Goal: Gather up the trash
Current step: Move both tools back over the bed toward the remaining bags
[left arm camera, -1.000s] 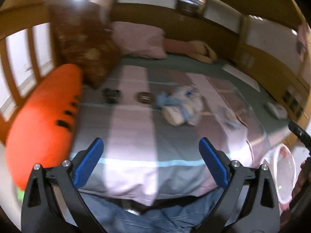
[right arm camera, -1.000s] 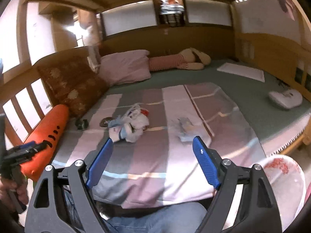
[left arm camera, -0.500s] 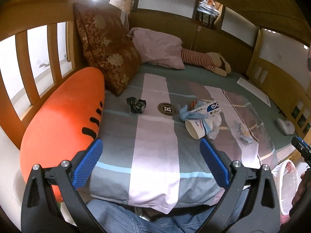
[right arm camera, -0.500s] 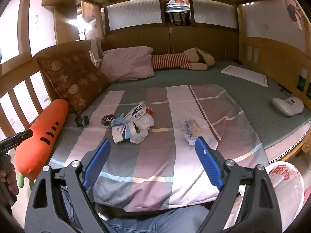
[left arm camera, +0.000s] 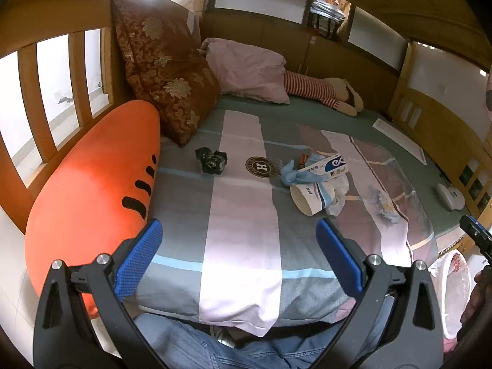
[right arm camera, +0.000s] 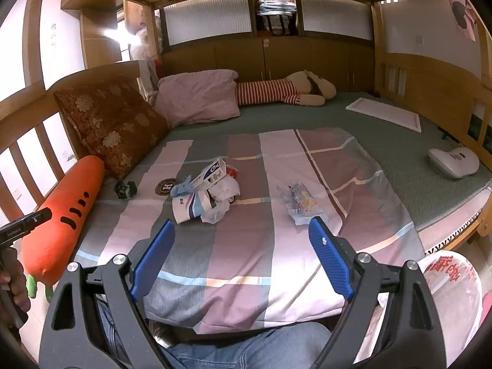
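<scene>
The left gripper [left arm camera: 239, 256] fills the bottom of its view, its blue-padded fingers spread wide with nothing between them, hovering over the near edge of the striped quilt [left arm camera: 243, 233]. The right gripper [right arm camera: 241, 256] sits the same way at the bottom of its view, jaws wide apart and empty, above the quilt's front hem.

Beyond the left tongs, in the middle of the frame, the trash lies on the quilt. A crumpled black wrapper [left arm camera: 211, 160] sits left of centre, near the foot of the brown floral cushion [left arm camera: 163, 70]. Just right of it is a round badge with an "H" [left arm camera: 261, 167]. Further right is a heap: a paper cup [left arm camera: 310, 198] on its side, mouth toward the camera, touching a blue glove [left arm camera: 296, 176], a long white-and-blue carton [left arm camera: 327, 166] and a crumpled white plastic bag [left arm camera: 338, 195]. Apart from the heap, toward the right, lies a clear plastic wrapper [left arm camera: 382, 204].

In the right view the same heap sits centre-left, and the clear wrapper is just above the right finger tip.

A carrot-shaped orange pillow [left arm camera: 89, 196] runs along the left side by the wooden rail. At the lower right edge a white bag with red print [right arm camera: 449, 289] stands open beside the bed. A pink pillow [left arm camera: 249, 73] and a striped plush toy [left arm camera: 319, 92] rest at the far end.
</scene>
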The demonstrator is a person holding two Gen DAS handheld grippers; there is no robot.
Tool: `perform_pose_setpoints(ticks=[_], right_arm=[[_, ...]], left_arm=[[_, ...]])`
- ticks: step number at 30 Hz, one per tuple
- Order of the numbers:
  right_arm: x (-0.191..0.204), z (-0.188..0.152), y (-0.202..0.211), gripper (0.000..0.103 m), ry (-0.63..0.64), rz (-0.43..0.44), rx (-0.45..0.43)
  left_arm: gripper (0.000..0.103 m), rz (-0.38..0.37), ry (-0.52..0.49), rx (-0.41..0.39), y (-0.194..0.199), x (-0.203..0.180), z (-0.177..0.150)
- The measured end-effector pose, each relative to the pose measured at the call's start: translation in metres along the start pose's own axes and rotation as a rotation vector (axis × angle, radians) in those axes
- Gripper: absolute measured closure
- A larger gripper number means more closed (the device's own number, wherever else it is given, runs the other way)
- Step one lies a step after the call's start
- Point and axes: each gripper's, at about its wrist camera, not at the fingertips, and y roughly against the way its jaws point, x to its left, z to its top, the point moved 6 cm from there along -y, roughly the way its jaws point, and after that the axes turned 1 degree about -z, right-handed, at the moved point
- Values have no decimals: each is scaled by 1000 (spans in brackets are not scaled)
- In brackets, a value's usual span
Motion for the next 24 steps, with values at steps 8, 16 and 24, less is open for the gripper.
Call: perform_pose_setpoints(ticks=[8, 16, 24], right_arm=[[-3, -1, -2, 16, -6, -1, 7], [-7, -4, -5, 16, -12, -2, 14], [-12, -10, -20, 16, -29, -6, 34]], left_arm=[[4, -4, -9, 11, -4, -7, -2], [4, -8, -18, 25, -9, -14, -4], [4, -7, -36, 35, -21, -25, -1]])
